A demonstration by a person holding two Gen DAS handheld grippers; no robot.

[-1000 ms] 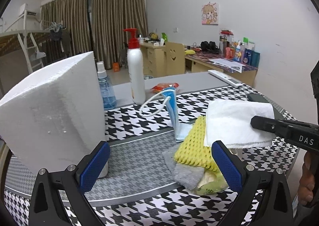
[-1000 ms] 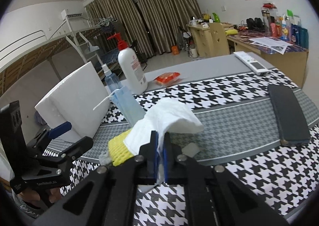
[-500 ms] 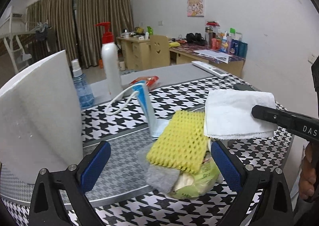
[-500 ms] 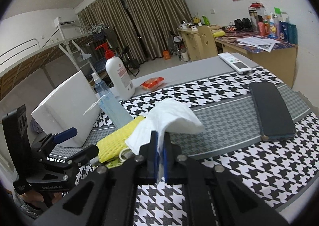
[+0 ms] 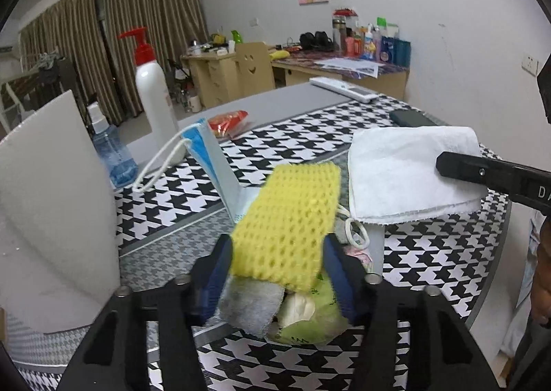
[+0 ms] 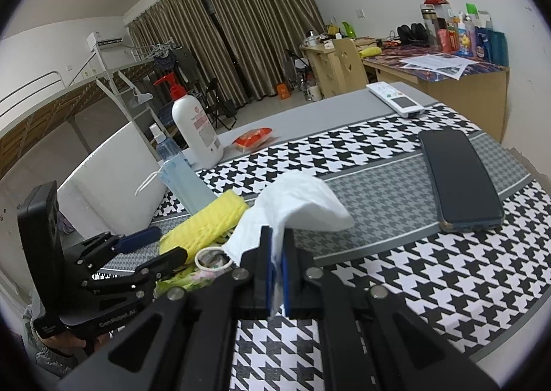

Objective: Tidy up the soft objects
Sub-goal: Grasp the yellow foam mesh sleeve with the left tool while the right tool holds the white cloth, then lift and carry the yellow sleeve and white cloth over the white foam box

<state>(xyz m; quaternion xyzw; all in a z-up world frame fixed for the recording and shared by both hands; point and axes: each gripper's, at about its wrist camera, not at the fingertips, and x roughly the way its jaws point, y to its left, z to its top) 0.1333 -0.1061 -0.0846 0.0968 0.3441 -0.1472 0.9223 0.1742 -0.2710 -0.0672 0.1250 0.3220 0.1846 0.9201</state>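
Under the yellow sponge [image 5: 289, 222], a grey cloth [image 5: 249, 306] and green packet [image 5: 310, 322] are mostly hidden on the houndstooth table [image 6: 413, 274]. The left gripper [image 5: 279, 267] has just been closing, its 2 pads flanking the sponge's sides. The right gripper [image 6: 279, 274] is clamped on the white cloth [image 6: 296, 205], lifted beside the pile.

A: Both views are evenly lit by soft indoor light, with faint shadows on the table [image 6: 396, 184]; the curtains [image 6: 241, 29] are drawn.

B: Fisheye bending curves the walls, and black vignette fills every corner. The yellow sponge [image 5: 289, 222] is slightly motion-blurred; the rest is sharp, without glare.
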